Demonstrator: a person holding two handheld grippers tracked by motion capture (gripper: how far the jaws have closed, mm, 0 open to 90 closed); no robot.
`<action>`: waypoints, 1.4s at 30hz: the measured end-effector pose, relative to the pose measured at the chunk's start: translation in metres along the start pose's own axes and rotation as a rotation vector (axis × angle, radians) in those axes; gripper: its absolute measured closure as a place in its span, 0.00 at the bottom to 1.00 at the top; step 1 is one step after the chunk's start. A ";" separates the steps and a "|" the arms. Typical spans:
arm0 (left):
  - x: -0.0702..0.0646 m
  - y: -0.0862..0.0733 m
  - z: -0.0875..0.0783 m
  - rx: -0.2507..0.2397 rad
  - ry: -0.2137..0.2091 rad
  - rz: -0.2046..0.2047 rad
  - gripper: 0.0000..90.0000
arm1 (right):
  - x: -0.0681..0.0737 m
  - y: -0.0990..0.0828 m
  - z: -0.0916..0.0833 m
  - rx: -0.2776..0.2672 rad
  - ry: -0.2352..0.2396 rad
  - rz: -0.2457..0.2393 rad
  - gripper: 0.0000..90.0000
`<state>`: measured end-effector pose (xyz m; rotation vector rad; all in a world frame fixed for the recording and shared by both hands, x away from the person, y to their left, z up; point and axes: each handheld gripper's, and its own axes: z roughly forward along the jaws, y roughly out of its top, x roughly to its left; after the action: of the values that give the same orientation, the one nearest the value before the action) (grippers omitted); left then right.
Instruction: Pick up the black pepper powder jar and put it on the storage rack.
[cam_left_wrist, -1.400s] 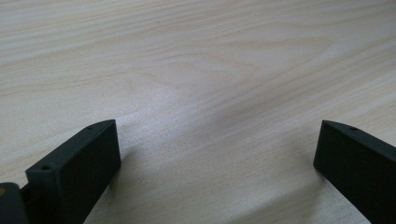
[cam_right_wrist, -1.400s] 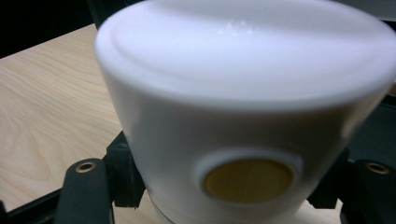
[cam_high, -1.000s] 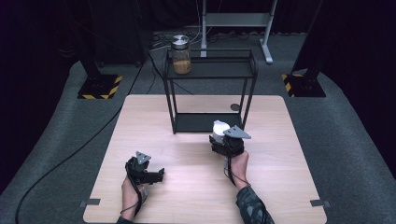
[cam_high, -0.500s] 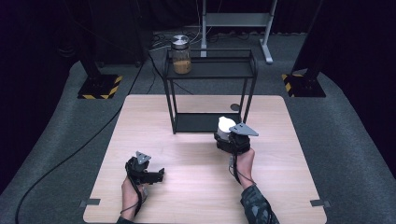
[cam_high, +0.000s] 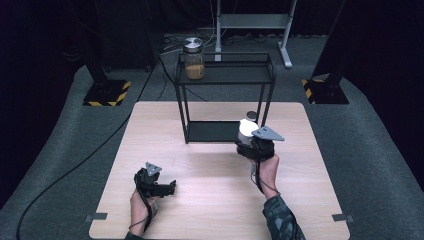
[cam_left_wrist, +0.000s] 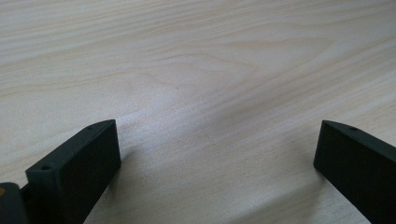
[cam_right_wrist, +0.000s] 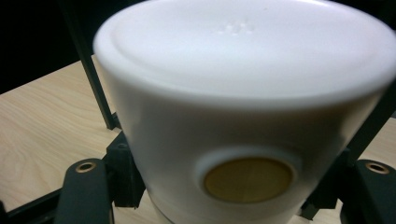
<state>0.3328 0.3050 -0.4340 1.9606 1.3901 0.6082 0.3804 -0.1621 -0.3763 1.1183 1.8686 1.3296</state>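
My right gripper (cam_high: 246, 138) is shut on a white tub (cam_high: 245, 126) and holds it off the table, just in front of the right end of the black rack's low shelf (cam_high: 212, 131). In the right gripper view the tub (cam_right_wrist: 243, 93) stands very close between the jaws of the right gripper (cam_right_wrist: 233, 196), with a round brownish mark on its side. My left gripper (cam_high: 170, 188) rests low at the table's near left, pointing right. Its jaws stand wide apart over bare wood in the left gripper view, the left gripper (cam_left_wrist: 217, 158) holding nothing.
The black wire rack (cam_high: 227, 75) stands at the far middle of the wooden table (cam_high: 200, 215). A glass jar (cam_high: 193, 59) with brown contents sits on its top shelf at the left. A small dark round thing (cam_high: 251, 115) lies behind the tub. Dark floor surrounds the table.
My right gripper has lifted the white tub and carried it a little to the right and farther from the person. The left gripper has stayed where it was.
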 end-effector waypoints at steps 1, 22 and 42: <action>0.000 0.000 0.000 0.000 0.000 0.000 0.00 | -0.001 0.001 -0.001 -0.002 -0.001 -0.003 0.33; 0.000 0.000 0.000 -0.001 -0.001 0.000 0.00 | -0.006 0.025 -0.018 -0.025 -0.016 -0.042 0.33; 0.000 0.000 0.000 -0.001 -0.001 0.000 0.00 | -0.008 0.046 -0.032 -0.054 -0.027 -0.086 0.33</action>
<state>0.3332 0.3050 -0.4342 1.9598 1.3892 0.6075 0.3717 -0.1766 -0.3223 1.0126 1.8297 1.3025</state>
